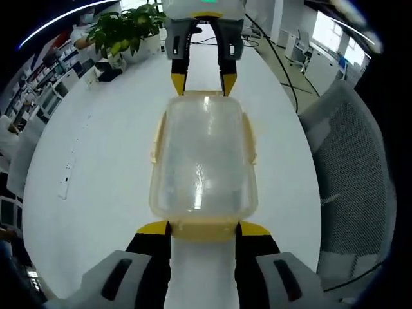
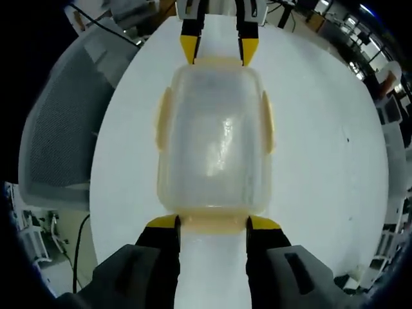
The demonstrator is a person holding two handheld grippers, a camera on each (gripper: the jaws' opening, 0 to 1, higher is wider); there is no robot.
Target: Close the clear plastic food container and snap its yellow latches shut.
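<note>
Clear container (image 1: pixel 203 158) lid-on on white table (image 1: pixel 96 193), left gripper (image 1: pixel 203 226) and right gripper (image 2: pixel 212 222) jaws apart, each straddling an opposite end latch.

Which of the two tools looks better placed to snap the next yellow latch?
Neither clearly. The left tool and right tool each straddle the yellow end latch nearest them on the lidded container. Either could press its own.
</note>
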